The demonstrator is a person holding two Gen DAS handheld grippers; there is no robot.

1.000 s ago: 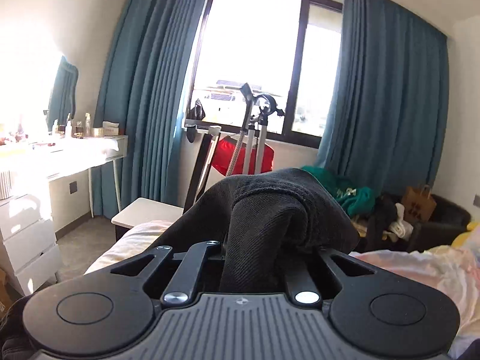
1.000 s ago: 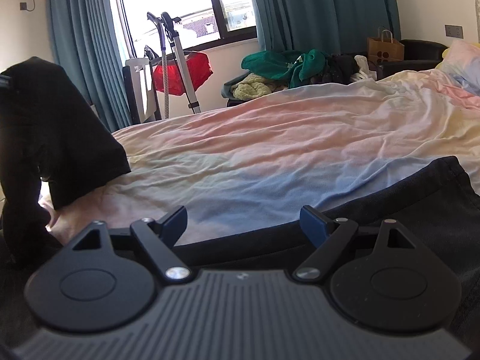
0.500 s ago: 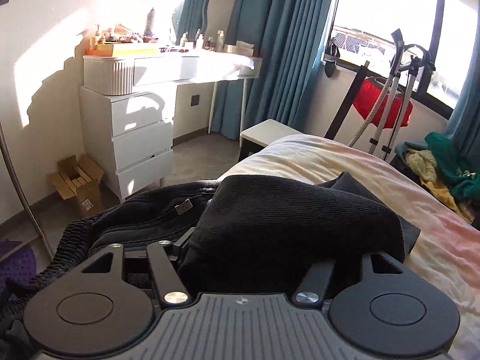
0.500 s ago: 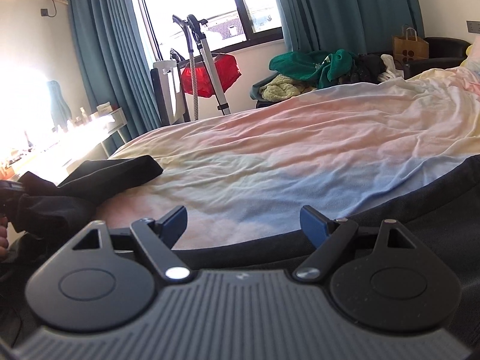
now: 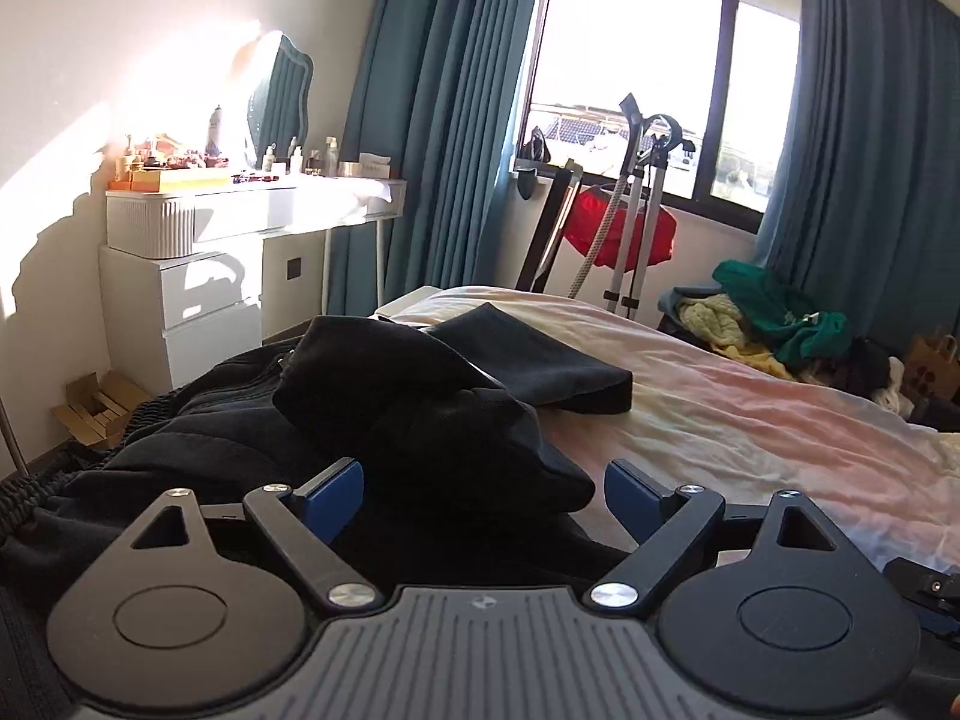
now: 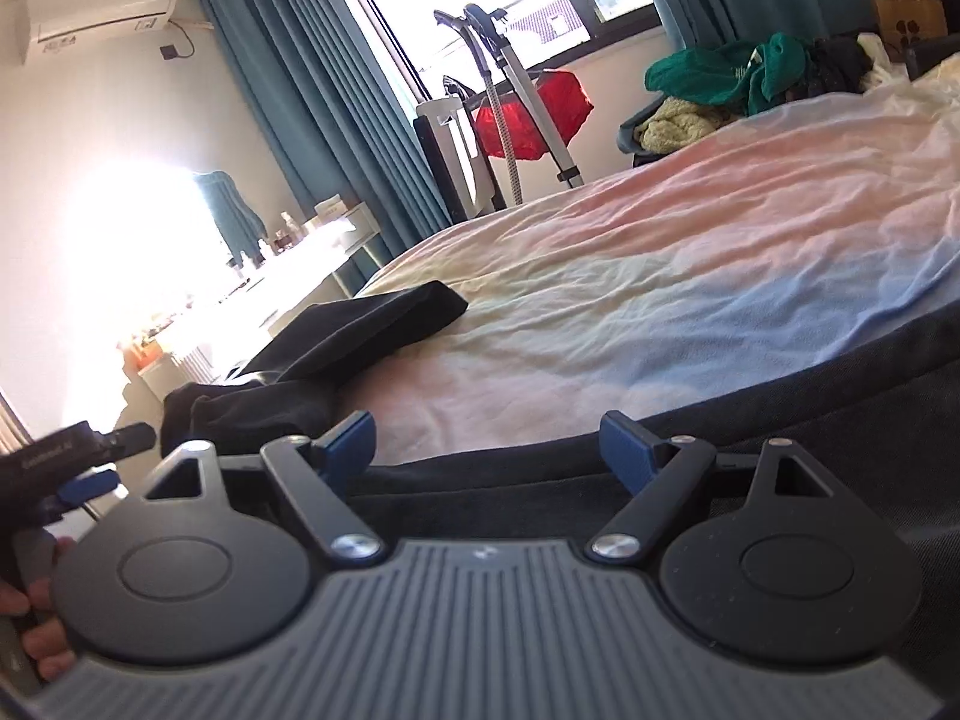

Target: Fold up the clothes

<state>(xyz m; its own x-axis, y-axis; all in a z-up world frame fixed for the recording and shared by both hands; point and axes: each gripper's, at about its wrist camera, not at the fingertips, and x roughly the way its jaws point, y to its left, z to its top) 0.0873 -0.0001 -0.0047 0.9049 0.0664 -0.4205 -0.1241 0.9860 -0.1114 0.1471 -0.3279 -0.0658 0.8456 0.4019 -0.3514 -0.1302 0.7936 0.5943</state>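
A crumpled black garment (image 5: pixel 432 414) lies on the near corner of the pastel bed sheet (image 5: pixel 750 420). My left gripper (image 5: pixel 483 492) sits just behind it with its jaws opening; a fold of the cloth reaches between the blue pads (image 5: pixel 333 495), which do not press on it. Beyond it rests a flat folded black garment (image 5: pixel 540 360), also seen in the right wrist view (image 6: pixel 372 336). My right gripper (image 6: pixel 486 444) stands open over the edge of a dark grey garment (image 6: pixel 780 420), gripping nothing.
A white dresser (image 5: pixel 180 288) with bottles stands left of the bed, a cardboard box (image 5: pixel 96 408) on the floor beside it. A garment steamer (image 5: pixel 636 210) and a pile of green and yellow clothes (image 5: pixel 780 318) stand by the window. A person's hand (image 6: pixel 36 642) shows at far left.
The left gripper came down from holding the black cloth up, opened and let it go; the cloth now lies crumpled on the bed. The right view has tilted.
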